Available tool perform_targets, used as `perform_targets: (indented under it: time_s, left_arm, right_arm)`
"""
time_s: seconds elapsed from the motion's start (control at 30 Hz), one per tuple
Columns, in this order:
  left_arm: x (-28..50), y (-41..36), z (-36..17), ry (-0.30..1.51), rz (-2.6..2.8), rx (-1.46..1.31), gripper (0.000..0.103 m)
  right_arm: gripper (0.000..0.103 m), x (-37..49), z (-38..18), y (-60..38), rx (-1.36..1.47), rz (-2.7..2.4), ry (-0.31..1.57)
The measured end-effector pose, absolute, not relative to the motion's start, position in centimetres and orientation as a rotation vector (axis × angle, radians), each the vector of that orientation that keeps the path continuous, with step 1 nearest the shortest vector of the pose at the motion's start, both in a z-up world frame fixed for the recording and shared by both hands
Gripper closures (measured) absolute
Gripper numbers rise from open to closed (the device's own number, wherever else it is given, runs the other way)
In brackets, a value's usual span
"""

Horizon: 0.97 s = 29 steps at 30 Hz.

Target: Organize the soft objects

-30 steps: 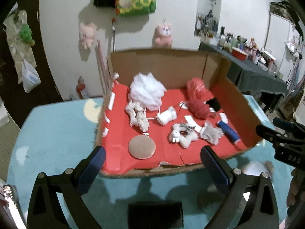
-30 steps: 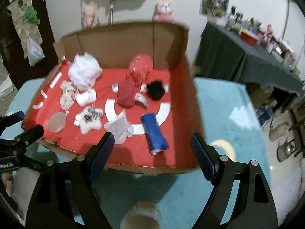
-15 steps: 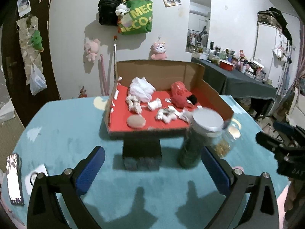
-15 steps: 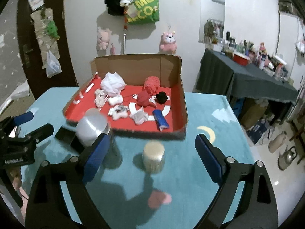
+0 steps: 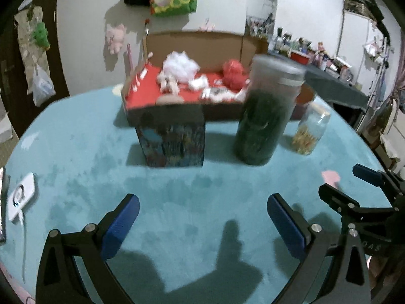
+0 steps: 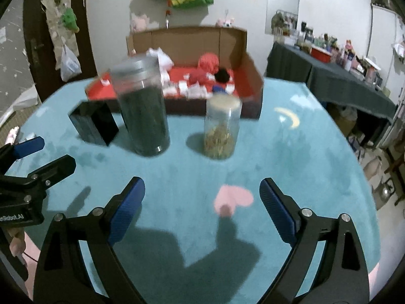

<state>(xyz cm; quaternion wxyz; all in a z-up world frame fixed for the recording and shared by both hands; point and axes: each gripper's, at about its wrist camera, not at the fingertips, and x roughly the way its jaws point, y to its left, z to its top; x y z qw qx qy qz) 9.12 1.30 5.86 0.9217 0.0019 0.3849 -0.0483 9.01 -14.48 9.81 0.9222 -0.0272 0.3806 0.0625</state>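
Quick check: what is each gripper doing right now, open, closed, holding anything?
Left gripper: open, holding nothing, over bare tablecloth.
Right gripper: open, holding nothing, over the same cloth.

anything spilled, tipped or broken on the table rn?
Nothing stands out. The tall dark-filled clear jar, short clear jar and dark printed box stand upright on the teal tablecloth; soft items stay inside the red-lined cardboard tray.

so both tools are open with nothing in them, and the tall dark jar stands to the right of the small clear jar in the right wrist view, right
Not quite. In the right wrist view the tall dark jar stands to the left of the small clear jar, not the right. The rest holds: the left tool and right tool are both open with nothing between their fingers.
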Motion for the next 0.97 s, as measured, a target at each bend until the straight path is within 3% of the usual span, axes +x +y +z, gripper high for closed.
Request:
perform_targets:
  time_s: [0.37, 0.97]
  left_arm:
    - [10.5, 0.8, 2.6, 0.877, -0.027, 0.044, 0.0]
    - [10.6, 0.9, 2.5, 0.881, -0.022, 0.032, 0.0]
  right_arm:
    - [0.01, 11.0, 5.1, -15.0, -0.053, 0.081, 0.908]
    - [0.004, 10.9, 4.9, -15.2, -0.028, 0.057, 0.916]
